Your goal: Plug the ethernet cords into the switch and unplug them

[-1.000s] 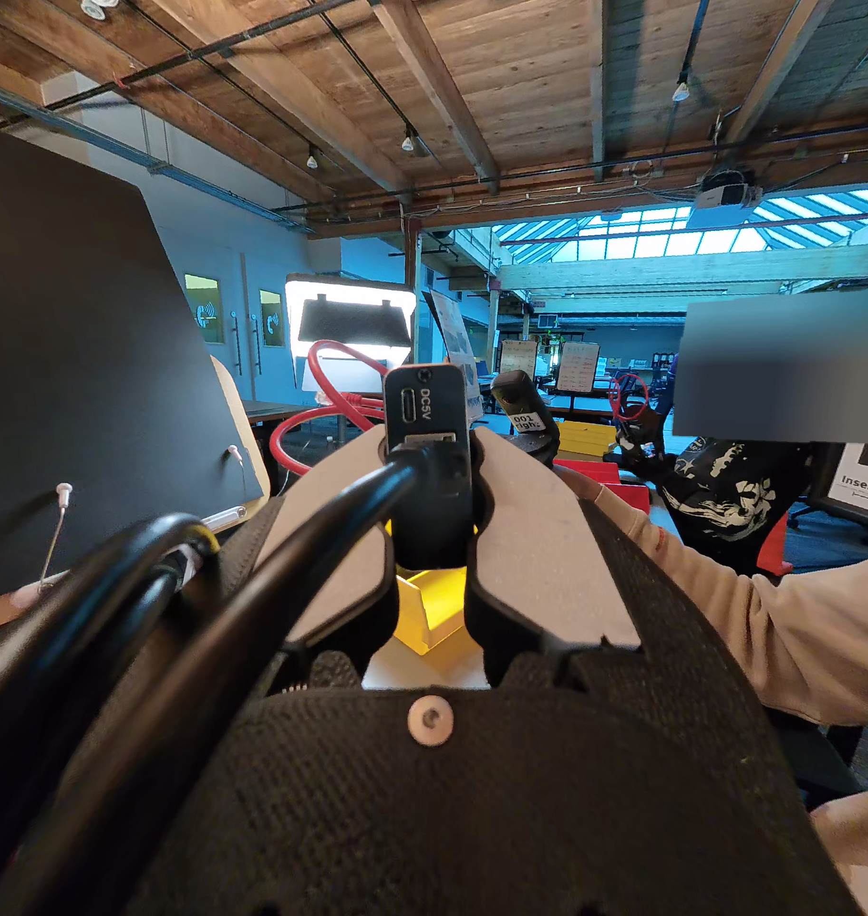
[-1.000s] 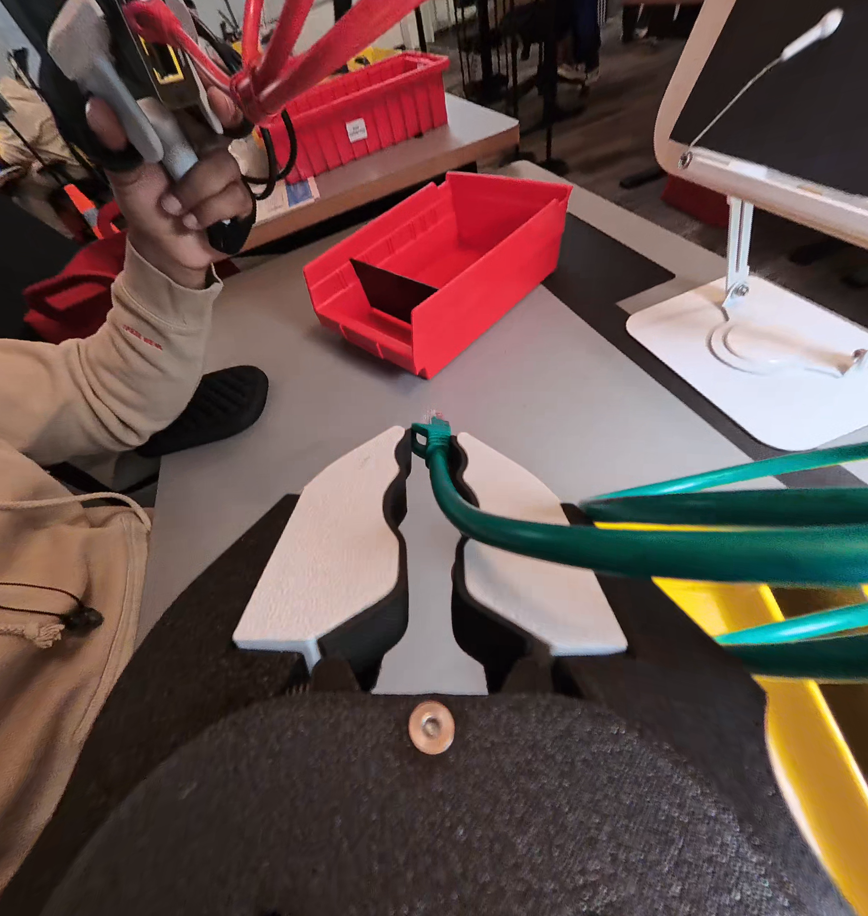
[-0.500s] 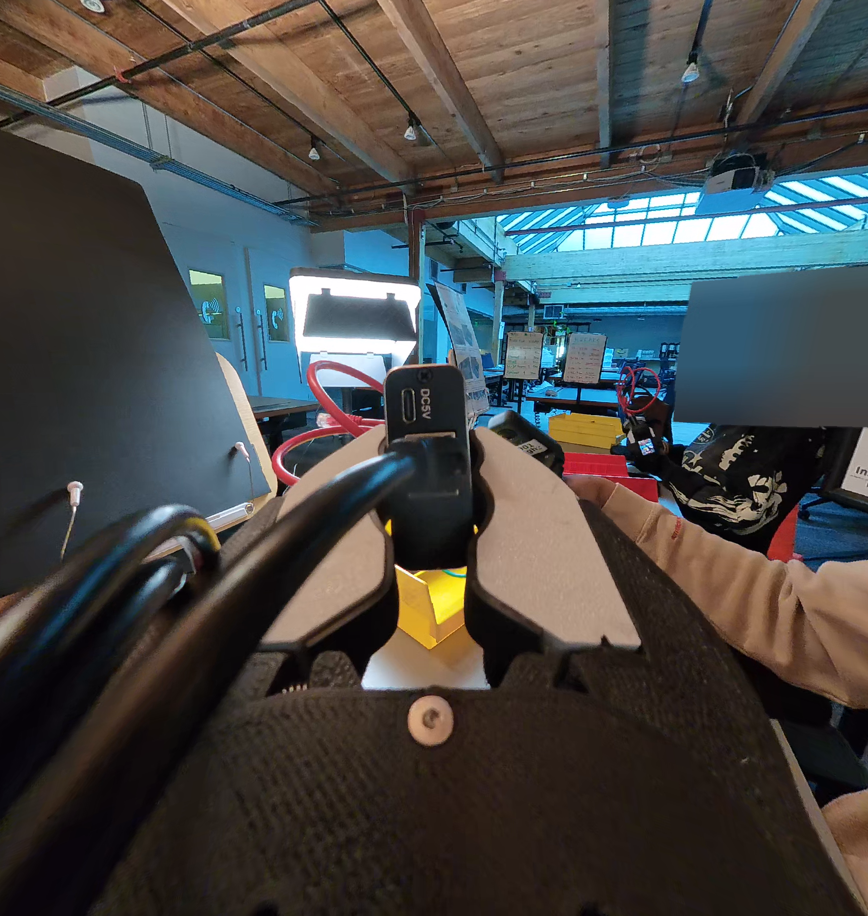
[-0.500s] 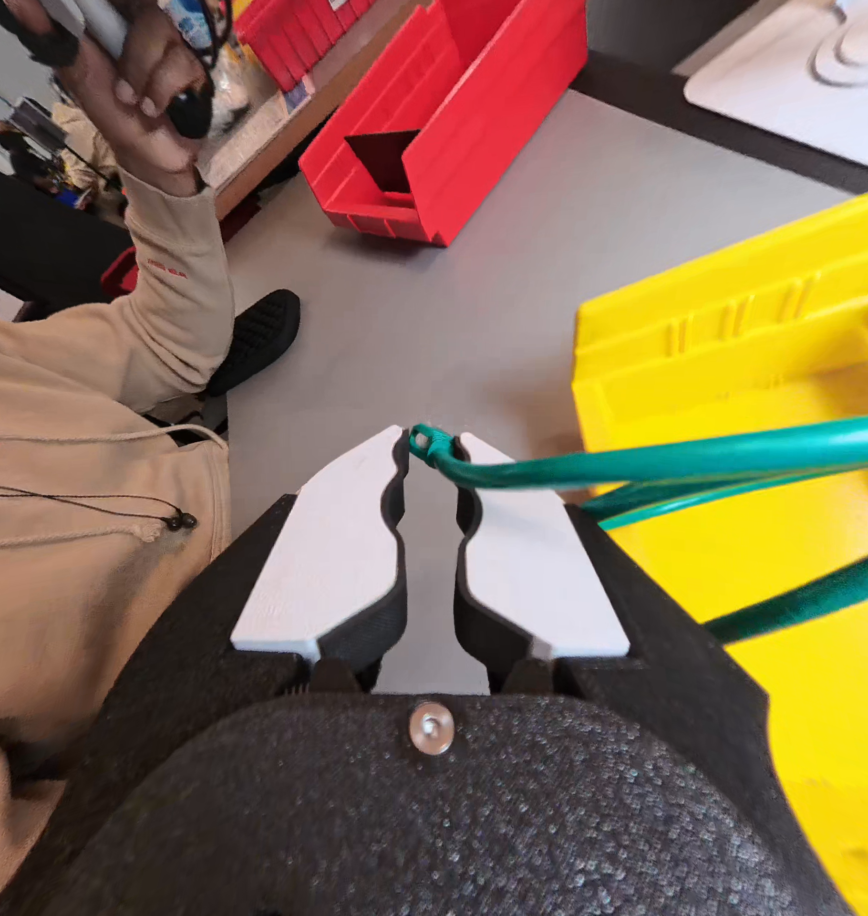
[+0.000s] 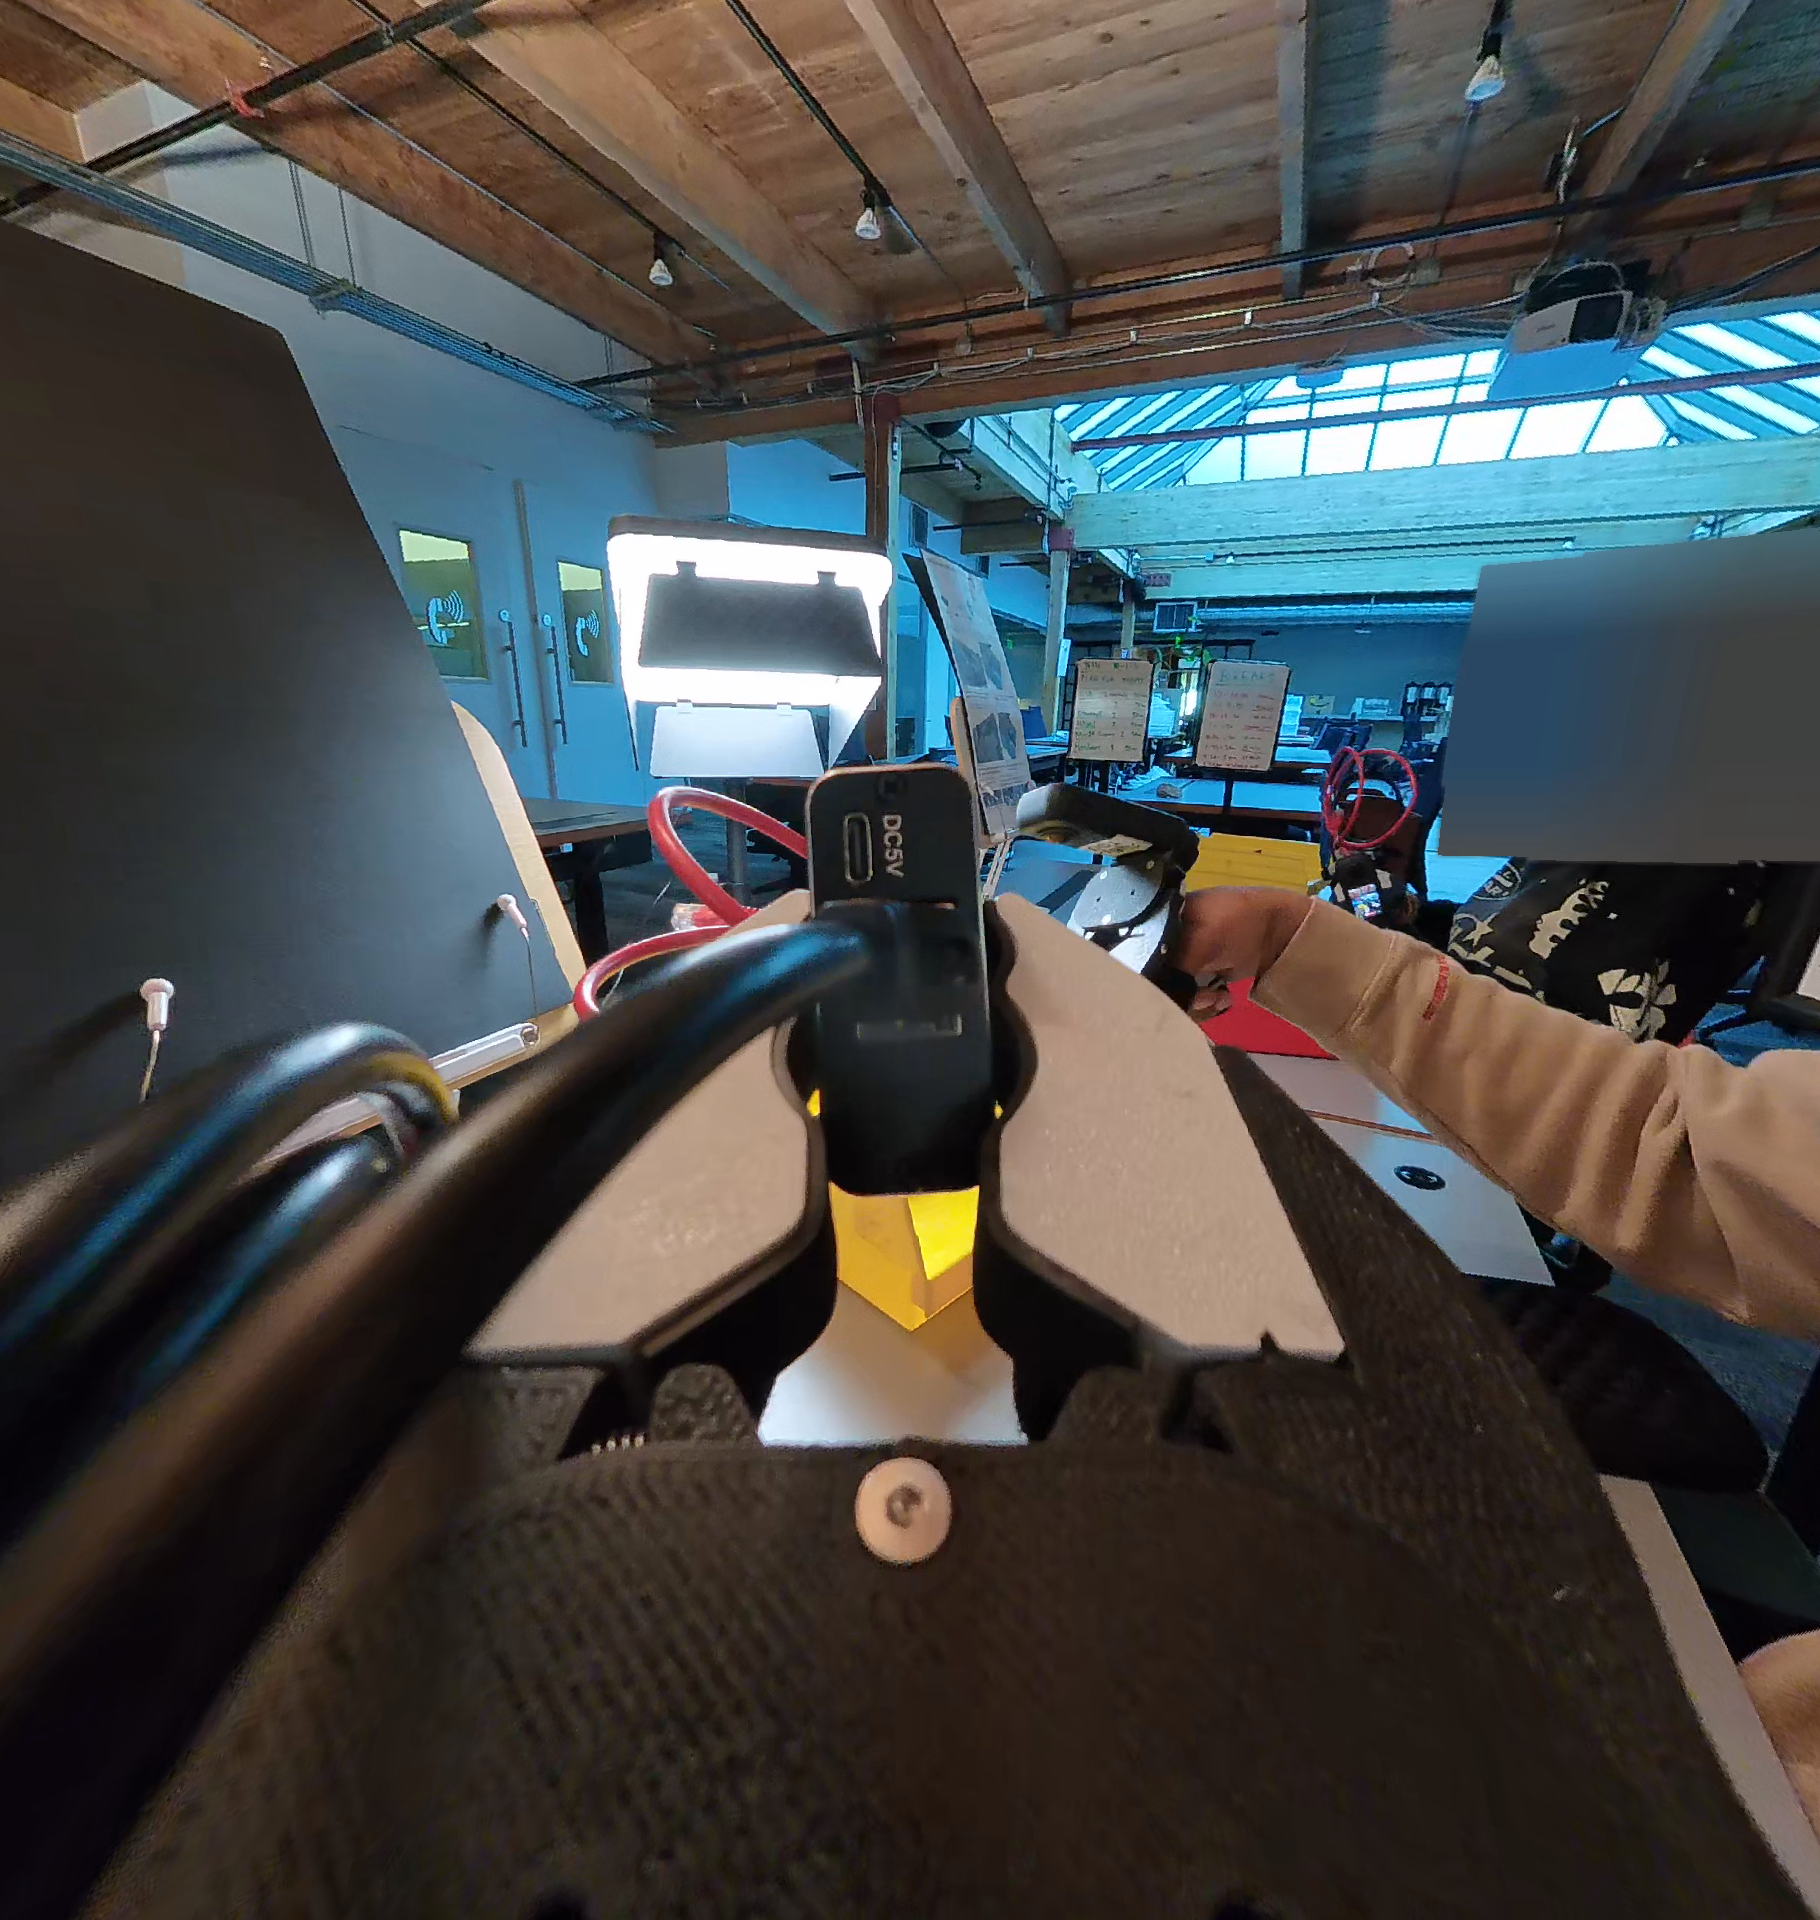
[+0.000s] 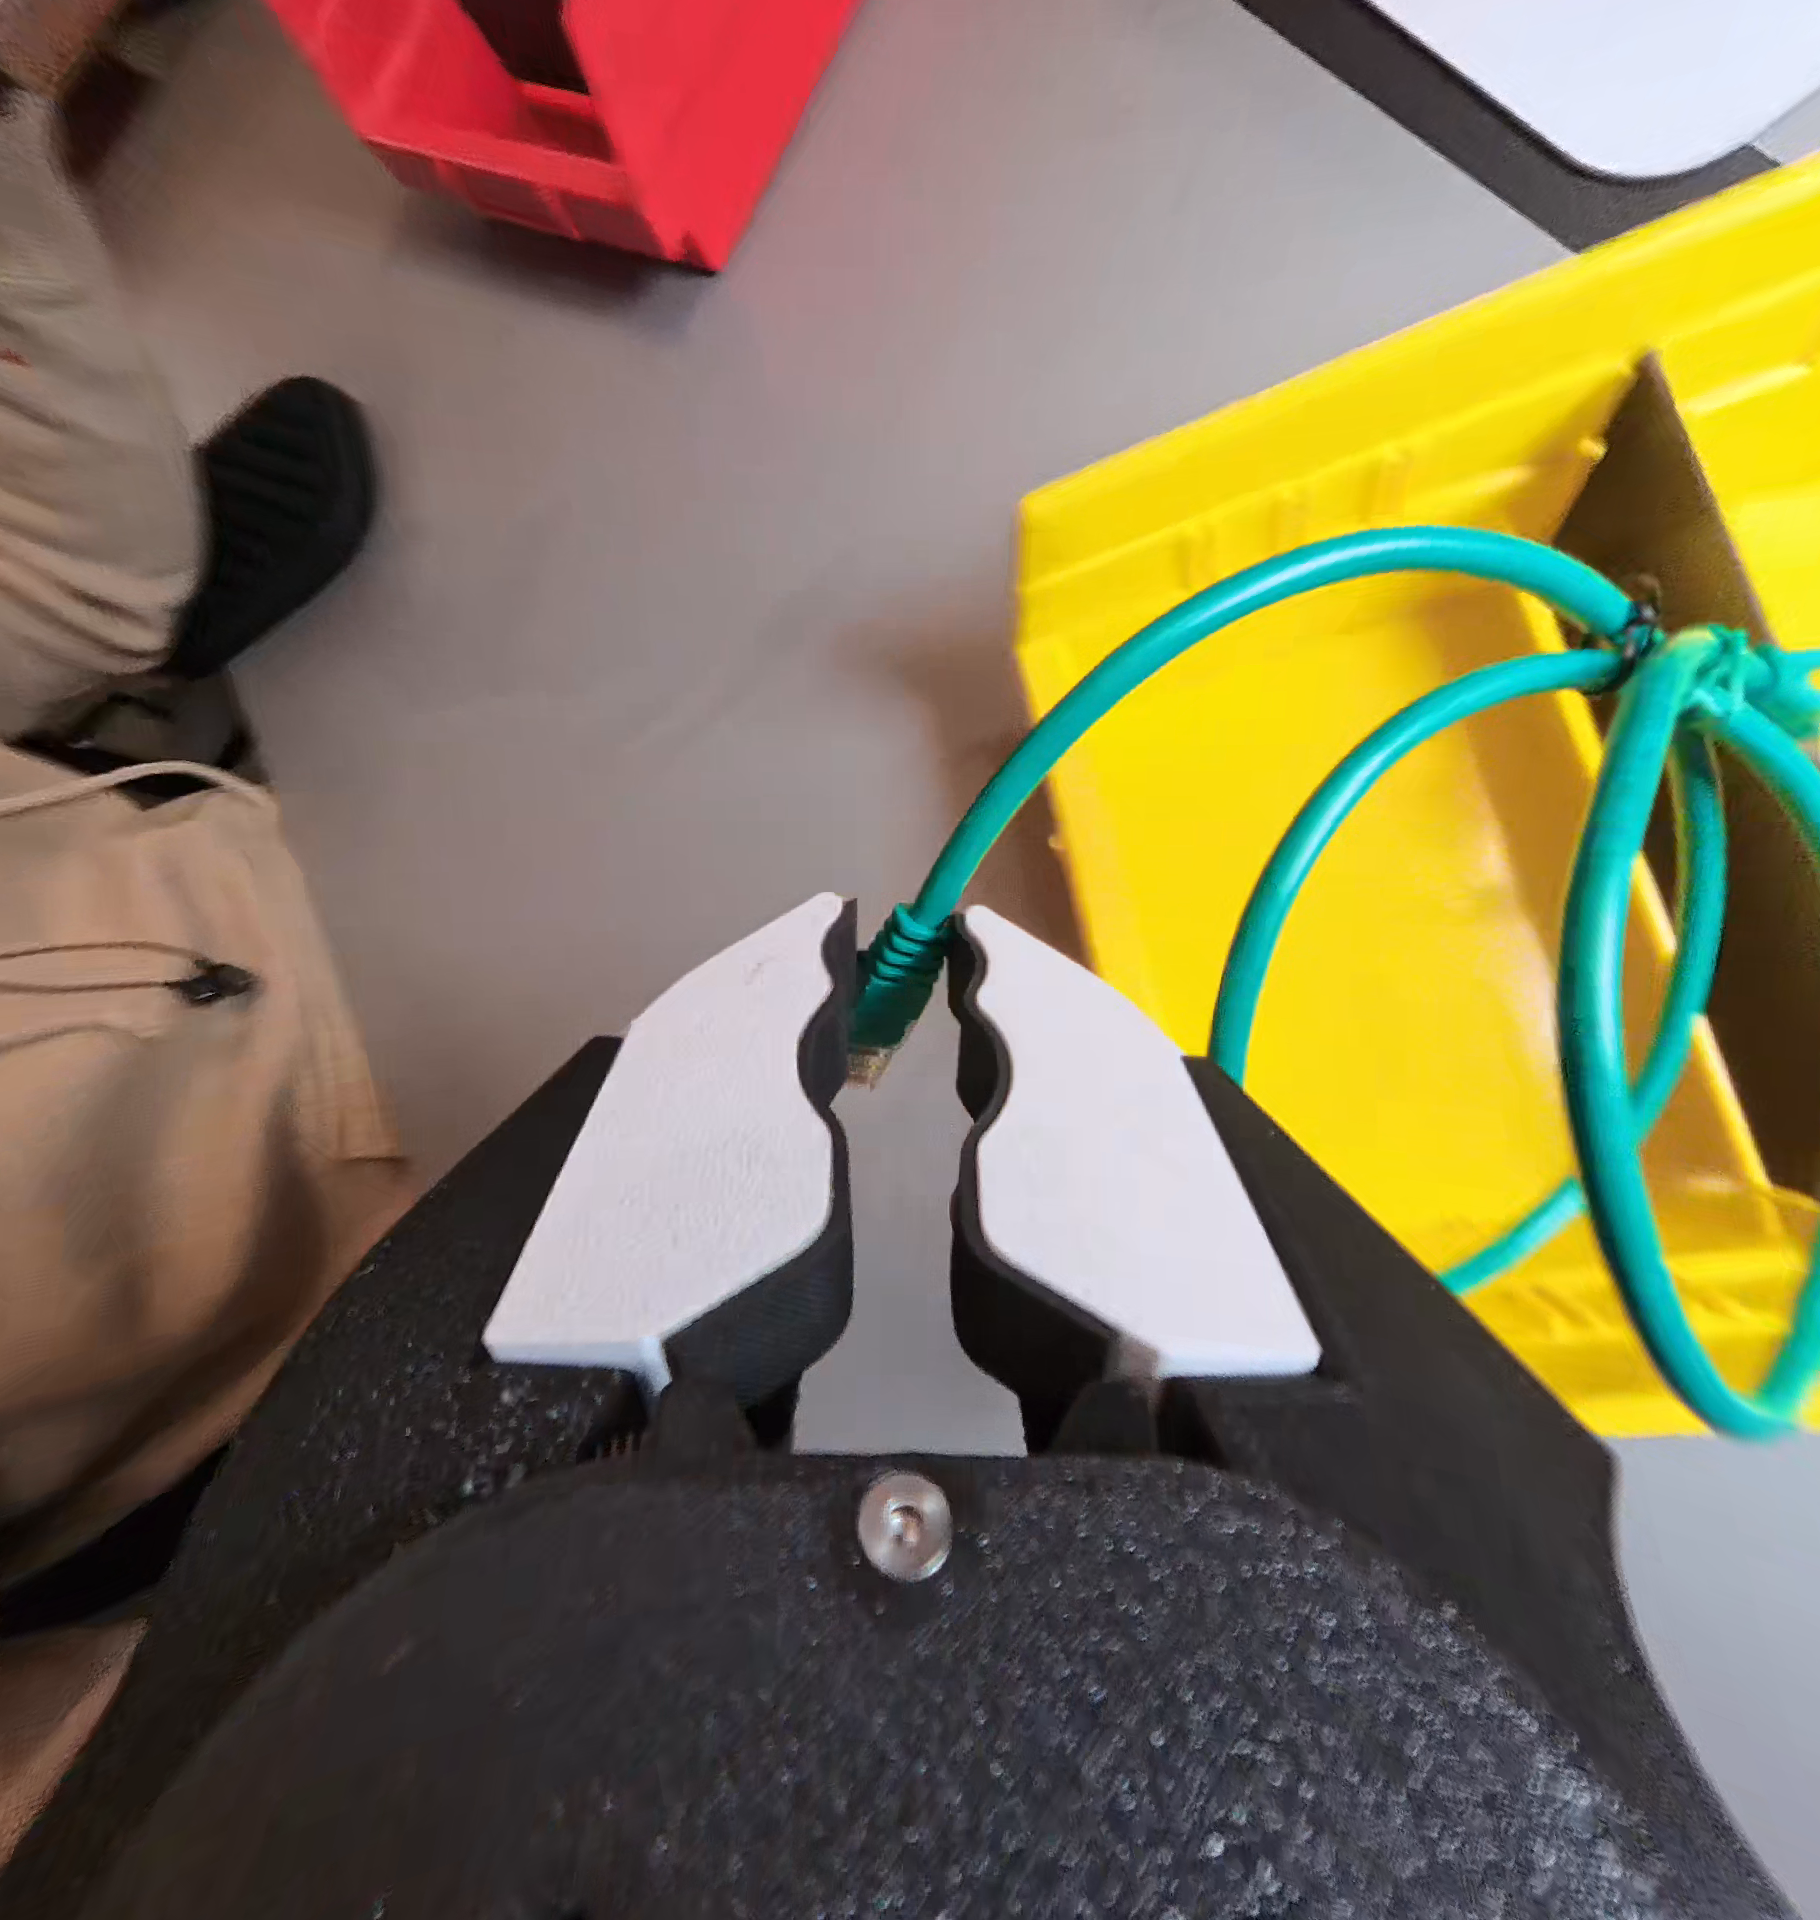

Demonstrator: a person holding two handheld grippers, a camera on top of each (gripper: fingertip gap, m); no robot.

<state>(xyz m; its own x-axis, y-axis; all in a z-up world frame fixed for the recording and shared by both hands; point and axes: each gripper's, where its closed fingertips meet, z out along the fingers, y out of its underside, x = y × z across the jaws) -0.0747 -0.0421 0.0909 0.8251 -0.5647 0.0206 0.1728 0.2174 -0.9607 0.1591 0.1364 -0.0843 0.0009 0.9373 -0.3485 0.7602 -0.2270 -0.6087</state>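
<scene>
Grey worktop [image 6: 677,623] below: right fingers [image 6: 901,940] pinch the green cord [image 6: 1093,665]; left fingers [image 5: 895,935] clamp the black switch [image 5: 901,977].

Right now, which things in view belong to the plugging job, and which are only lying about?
Job: switch in left tongs; black cord plugged in it; green cord in right tongs; red cord.
Lying about: yellow bin; red bin; lamp.

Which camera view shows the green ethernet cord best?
The right wrist view: the green ethernet cord runs from its plug, between the right gripper's fingertips, to tied loops hanging over the yellow bin. The left wrist view shows nothing of it, only a corner of that bin.
</scene>
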